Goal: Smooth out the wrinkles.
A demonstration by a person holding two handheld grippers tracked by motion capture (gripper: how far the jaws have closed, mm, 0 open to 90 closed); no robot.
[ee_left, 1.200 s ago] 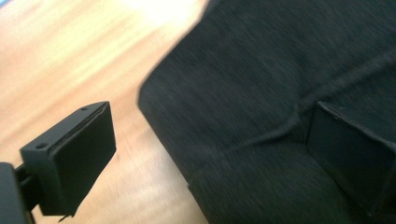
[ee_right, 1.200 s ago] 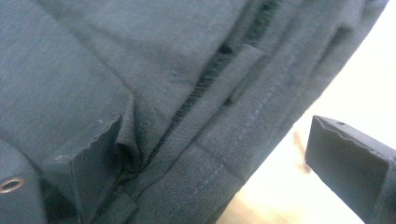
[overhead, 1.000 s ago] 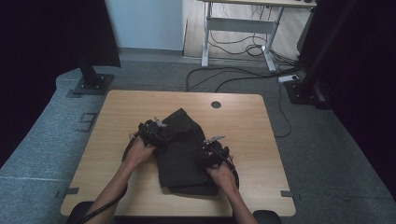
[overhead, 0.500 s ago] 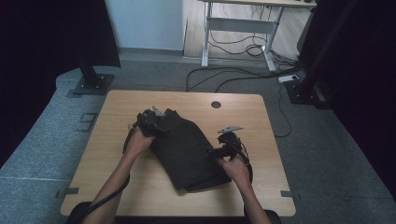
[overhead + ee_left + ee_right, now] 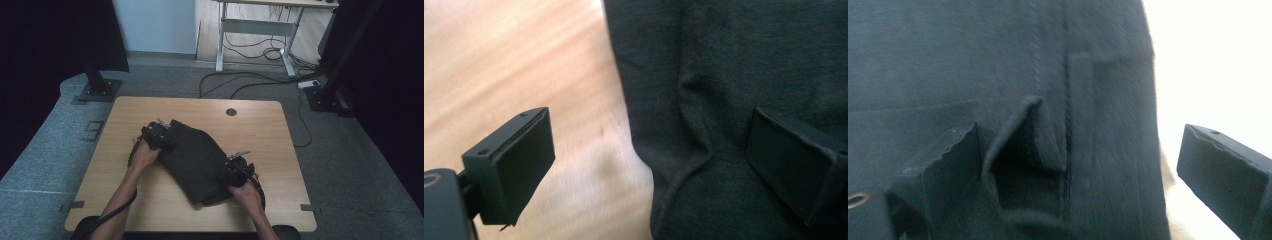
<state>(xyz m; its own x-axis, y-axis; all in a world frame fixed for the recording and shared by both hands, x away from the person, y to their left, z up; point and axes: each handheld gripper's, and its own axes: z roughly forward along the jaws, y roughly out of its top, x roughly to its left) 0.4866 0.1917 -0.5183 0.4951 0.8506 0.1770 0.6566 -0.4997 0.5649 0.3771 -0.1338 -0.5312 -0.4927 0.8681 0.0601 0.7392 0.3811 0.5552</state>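
room: dim, dark at left and right edges
table (image 5: 125, 165): evenly lit, soft shadows
dark cloth (image 5: 195, 155): folds barely readable
right gripper view: wood blown out white
left gripper view: wood grain smeared, slight blur

Garment (image 5: 196, 157) on table (image 5: 125, 115) — centre.

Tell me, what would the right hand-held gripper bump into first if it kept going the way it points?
Most likely the dark folded garment: the right hand-held gripper has its open jaws astride the cloth's edge, one over fabric, one over the table.
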